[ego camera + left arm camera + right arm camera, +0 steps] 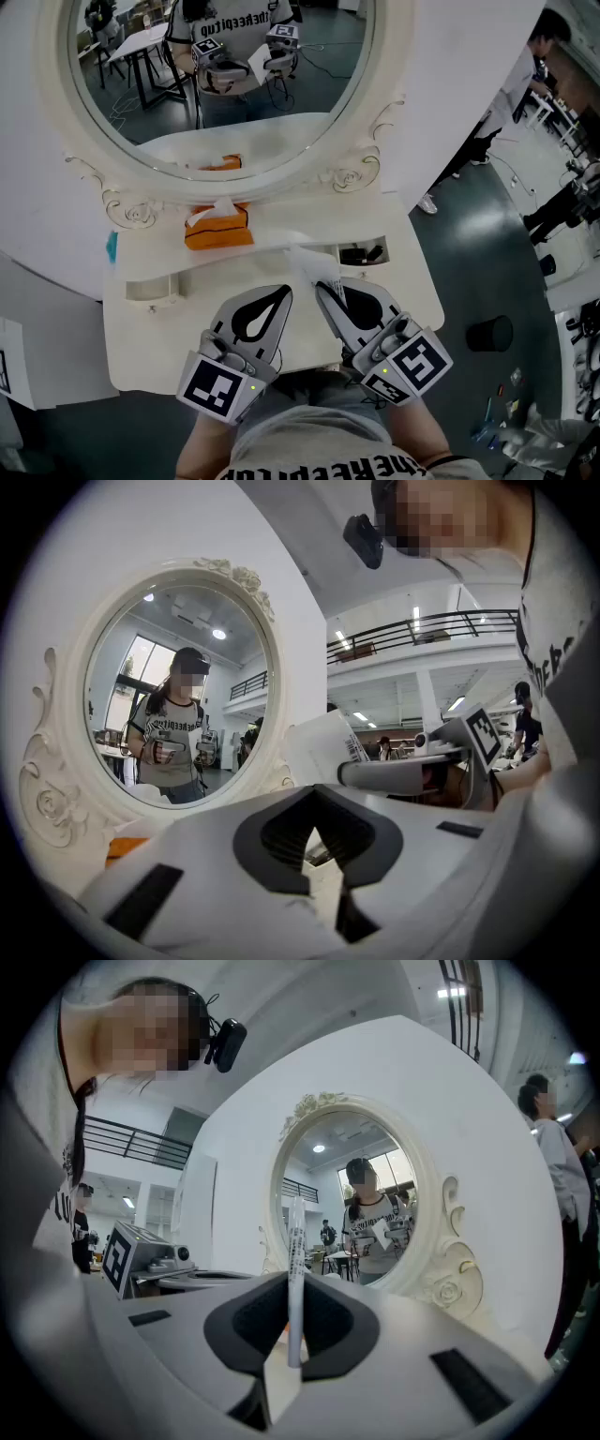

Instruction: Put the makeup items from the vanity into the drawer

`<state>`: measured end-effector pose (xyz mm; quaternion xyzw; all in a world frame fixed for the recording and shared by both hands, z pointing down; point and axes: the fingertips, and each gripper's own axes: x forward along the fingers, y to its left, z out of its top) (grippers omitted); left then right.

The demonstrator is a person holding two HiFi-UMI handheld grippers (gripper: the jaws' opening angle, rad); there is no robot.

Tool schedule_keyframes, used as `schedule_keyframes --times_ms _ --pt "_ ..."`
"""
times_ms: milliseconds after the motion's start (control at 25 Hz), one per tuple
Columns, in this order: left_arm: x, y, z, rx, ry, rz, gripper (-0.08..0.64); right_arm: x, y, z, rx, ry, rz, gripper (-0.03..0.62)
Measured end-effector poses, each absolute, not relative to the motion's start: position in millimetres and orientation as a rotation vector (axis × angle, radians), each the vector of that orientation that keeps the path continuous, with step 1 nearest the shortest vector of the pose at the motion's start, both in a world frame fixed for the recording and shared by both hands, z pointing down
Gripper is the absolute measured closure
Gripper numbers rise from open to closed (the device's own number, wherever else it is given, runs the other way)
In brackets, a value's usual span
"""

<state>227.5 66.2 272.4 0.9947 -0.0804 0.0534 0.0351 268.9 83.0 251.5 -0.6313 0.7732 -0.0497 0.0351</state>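
Observation:
My right gripper (323, 287) is shut on a flat white packet (314, 266) with printed text, held on edge above the white vanity top (169, 333). In the right gripper view the packet (296, 1241) stands as a thin upright strip between the jaws (292, 1316). The left gripper view shows its barcoded face (325, 747) to the right. Beside it, my left gripper (280, 293) has its tips together with nothing between them (314, 803). A small drawer (364, 253) at the vanity's right stands open with dark items inside.
An oval mirror (225, 84) in an ornate white frame rises behind the vanity. An orange tissue box (217, 228) sits under it. A shut drawer with a knob (150, 288) is at the left. A black round object (489, 333) is on the floor at the right.

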Motion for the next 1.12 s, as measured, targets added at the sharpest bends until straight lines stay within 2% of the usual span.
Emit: schedule_keyframes --times_ms 720,1120 --pt "223 68 272 3.065 -0.271 0.154 0.541 265 84 250 -1.92 2.392 -0.142 0.552" --pt "180 52 271 3.032 -0.489 0.144 0.541 227 62 251 -1.776 2.508 -0.155 0.551"
